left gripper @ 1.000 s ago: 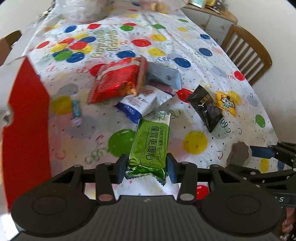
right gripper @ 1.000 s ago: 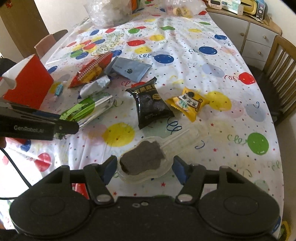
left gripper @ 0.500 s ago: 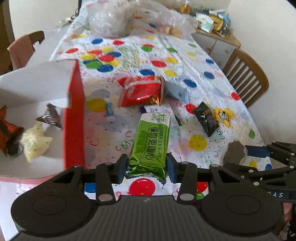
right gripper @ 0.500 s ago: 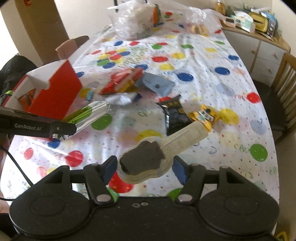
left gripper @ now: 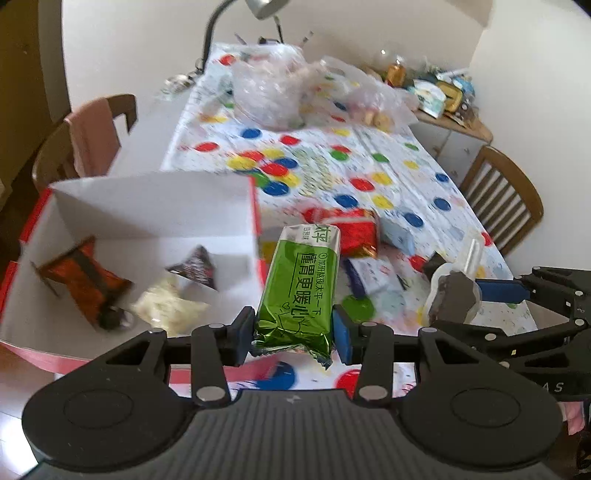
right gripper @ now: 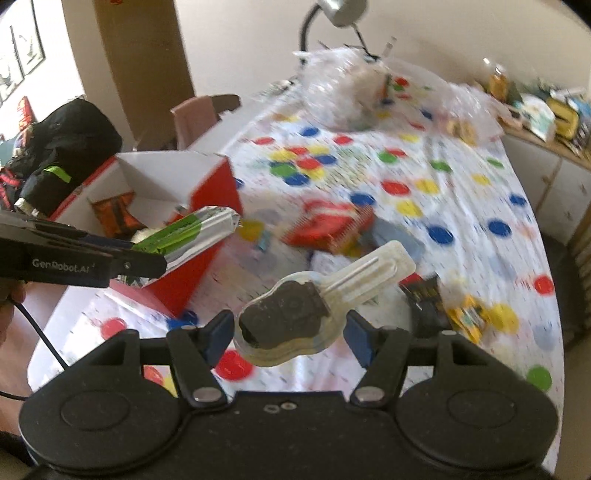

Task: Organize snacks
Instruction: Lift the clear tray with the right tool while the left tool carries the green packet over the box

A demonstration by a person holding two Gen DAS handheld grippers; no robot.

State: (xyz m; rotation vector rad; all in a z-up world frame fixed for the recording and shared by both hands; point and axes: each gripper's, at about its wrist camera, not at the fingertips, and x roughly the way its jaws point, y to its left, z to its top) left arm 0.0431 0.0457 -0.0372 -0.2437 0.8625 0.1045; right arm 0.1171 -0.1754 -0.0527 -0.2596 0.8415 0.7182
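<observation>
My left gripper (left gripper: 293, 334) is shut on the near end of a green foil snack bar (left gripper: 301, 284), held in the air beside the right wall of a red box (left gripper: 255, 206) with a white inside. The box holds an orange packet (left gripper: 83, 278), a dark small packet (left gripper: 195, 267) and a pale one (left gripper: 166, 304). My right gripper (right gripper: 290, 334) is shut on a clear plastic pack with a dark snack on a stick (right gripper: 295, 314), raised over the dotted tablecloth (right gripper: 461, 206). A red packet (right gripper: 325, 225), a black packet (right gripper: 424, 295) and a yellow packet (right gripper: 467, 317) lie on the cloth.
Crumpled clear plastic bags (left gripper: 273, 92) sit at the far end of the table. Wooden chairs (left gripper: 506, 199) stand at the right and far left. A cluttered sideboard (right gripper: 543, 122) runs along the right wall; a desk lamp (right gripper: 343, 11) leans over the far end.
Both grippers have risen with their snacks and moved left toward the red box, whose white inside now shows. Neither grip has changed.
</observation>
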